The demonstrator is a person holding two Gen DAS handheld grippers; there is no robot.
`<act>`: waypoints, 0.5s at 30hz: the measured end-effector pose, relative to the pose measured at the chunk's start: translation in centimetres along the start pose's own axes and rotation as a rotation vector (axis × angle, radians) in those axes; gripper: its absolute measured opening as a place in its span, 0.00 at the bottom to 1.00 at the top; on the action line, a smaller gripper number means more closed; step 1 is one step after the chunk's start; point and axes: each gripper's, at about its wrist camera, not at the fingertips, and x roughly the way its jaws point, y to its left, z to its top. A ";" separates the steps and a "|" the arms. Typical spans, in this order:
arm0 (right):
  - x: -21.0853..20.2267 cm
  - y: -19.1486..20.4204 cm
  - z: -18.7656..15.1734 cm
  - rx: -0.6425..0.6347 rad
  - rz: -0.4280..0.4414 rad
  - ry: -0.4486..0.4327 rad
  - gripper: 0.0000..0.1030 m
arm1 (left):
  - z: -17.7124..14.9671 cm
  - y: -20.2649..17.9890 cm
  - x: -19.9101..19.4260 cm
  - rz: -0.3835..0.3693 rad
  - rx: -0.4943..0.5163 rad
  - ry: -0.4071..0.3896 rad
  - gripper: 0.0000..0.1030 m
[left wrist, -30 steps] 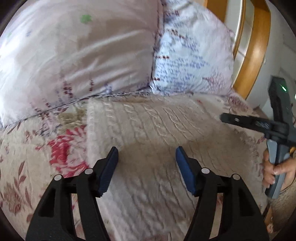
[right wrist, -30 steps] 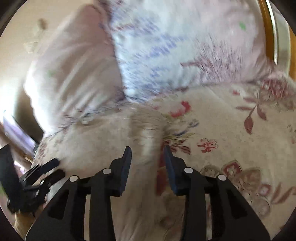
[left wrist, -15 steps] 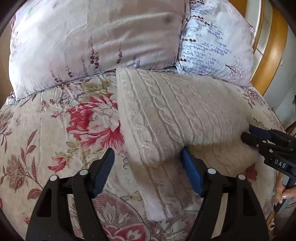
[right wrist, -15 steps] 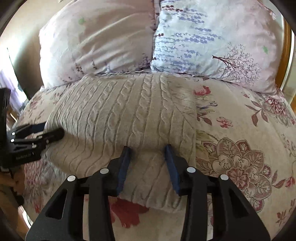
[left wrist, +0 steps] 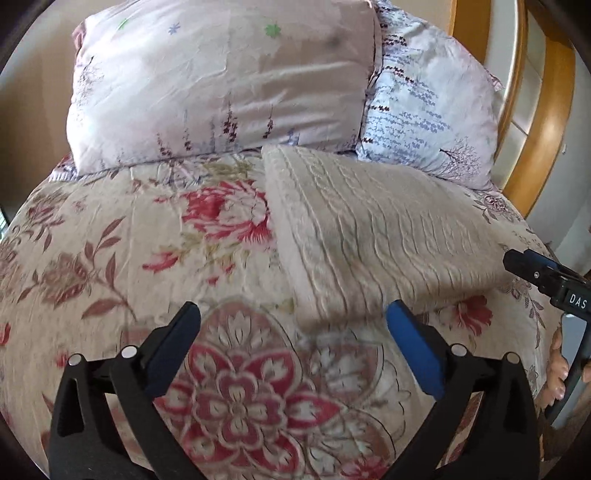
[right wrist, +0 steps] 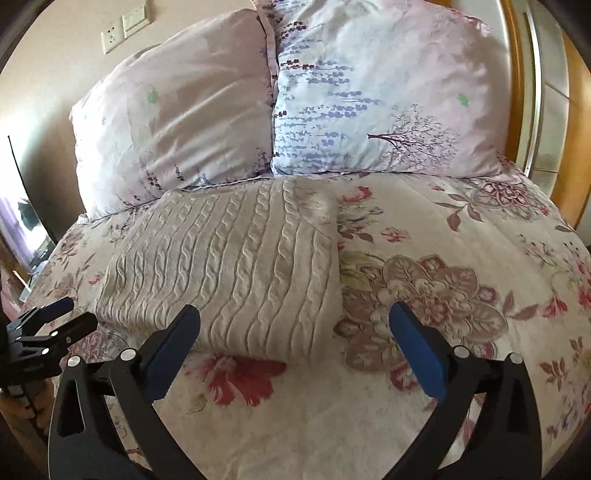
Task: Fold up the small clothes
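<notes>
Floral bedspread [right wrist: 424, 387] is covered by a folded cable-knit sweater [right wrist: 236, 273]; left gripper [left wrist: 293, 325] and right gripper [right wrist: 295, 326] are being opened, nothing gripped.

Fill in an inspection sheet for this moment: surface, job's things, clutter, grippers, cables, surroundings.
Surface: bed with a floral cover, lightly creased.
Job's things: cream cable-knit sweater, folded into a rectangle, flat on the cover below the pillows.
Clutter: nothing seen.
Grippers: left gripper and right gripper both opening wide, nothing between the jaws; each is clear of the sweater's near edge.
Cables: nothing seen.
Surroundings: two pillows, wooden headboard, wall sockets.
</notes>
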 end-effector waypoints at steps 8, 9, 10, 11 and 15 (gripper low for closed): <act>0.7 2.0 -1.3 -0.067 -0.066 0.057 0.99 | -1.0 -1.4 1.6 0.115 0.025 0.090 0.98; 0.8 2.1 -1.5 -0.064 -0.065 0.061 0.99 | -1.1 -1.4 1.9 0.114 0.026 0.099 0.98; 0.9 2.2 -1.8 -0.058 -0.060 0.067 0.99 | -1.2 -1.5 2.1 0.110 0.027 0.106 0.98; 1.0 2.3 -2.0 -0.054 -0.057 0.075 0.99 | -1.3 -1.6 2.4 0.107 0.027 0.113 0.98; 2.3 2.6 -3.2 -0.058 -0.079 0.135 0.99 | -1.5 -1.8 3.3 0.114 0.031 0.146 0.98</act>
